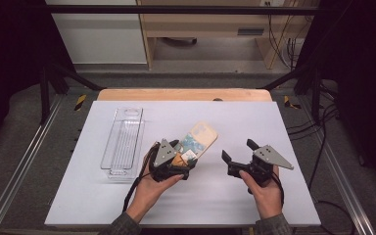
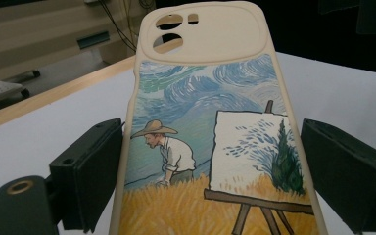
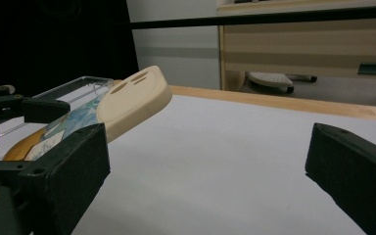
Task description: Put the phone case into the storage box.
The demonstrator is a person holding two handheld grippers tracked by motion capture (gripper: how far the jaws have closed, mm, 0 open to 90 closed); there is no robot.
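A cream phone case [image 1: 199,138] printed with a painter at an easel in a wheat field sits between the jaws of my left gripper [image 1: 183,159]. In the left gripper view the two black jaws press the long sides of the phone case [image 2: 210,122], with its camera cut-outs at the far end. The right gripper view shows the phone case [image 3: 133,98] tilted up off the table, with the left gripper [image 3: 10,110] at its lower end. My right gripper [image 1: 238,150] stands open to the right of the case, nothing between its jaws [image 3: 208,166].
A long clear plastic tray [image 1: 122,144] lies on the left of the white table mat [image 1: 235,117], beside the left hand. The table's wooden edge [image 1: 183,94] runs along the far side, with a shelf unit behind it. Metal rails flank the table.
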